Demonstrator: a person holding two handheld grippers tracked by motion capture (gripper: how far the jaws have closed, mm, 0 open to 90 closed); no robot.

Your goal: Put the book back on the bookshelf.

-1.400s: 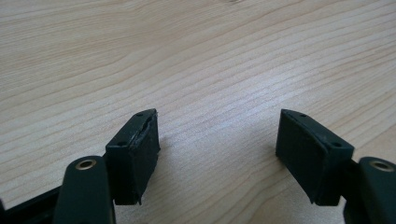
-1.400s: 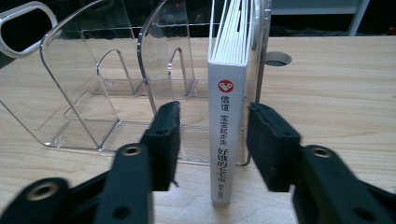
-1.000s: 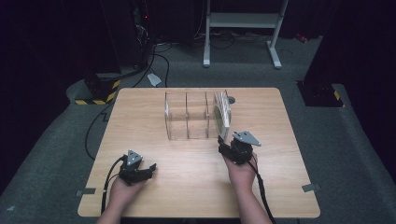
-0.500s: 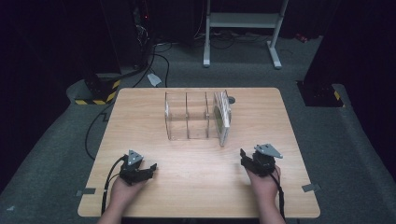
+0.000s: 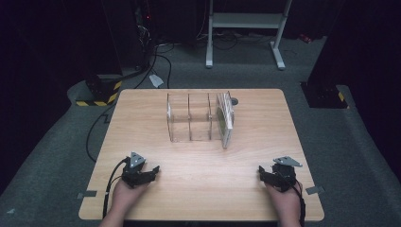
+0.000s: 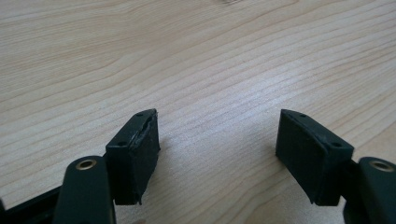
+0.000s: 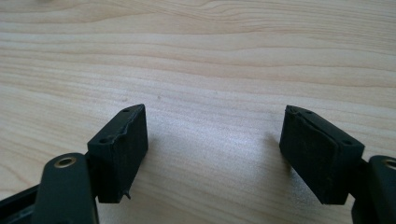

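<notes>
The clear acrylic rack stands upright at the middle of the table's far half, thin see-through walls splitting it into compartments; a flat cased disc stands on edge in its rightmost slot, pale label face showing, and I read it as unmoved across the frames. What differs: a second ago my right gripper was up beside the rack's right end; half a second ago it had come partway back; now it rests low at the near right edge of the table, well apart from the rack. My left gripper has stayed at the near left edge. Both are released: in the left gripper view and the right gripper view the matte black, blocky rubber-faced pads stand wide apart with only bare wood between them. The table is pale, fine-grained wood laminate with a soft sheen. Grey three-cornered plates top both grippers; black cables trail back along the forearms.
</notes>
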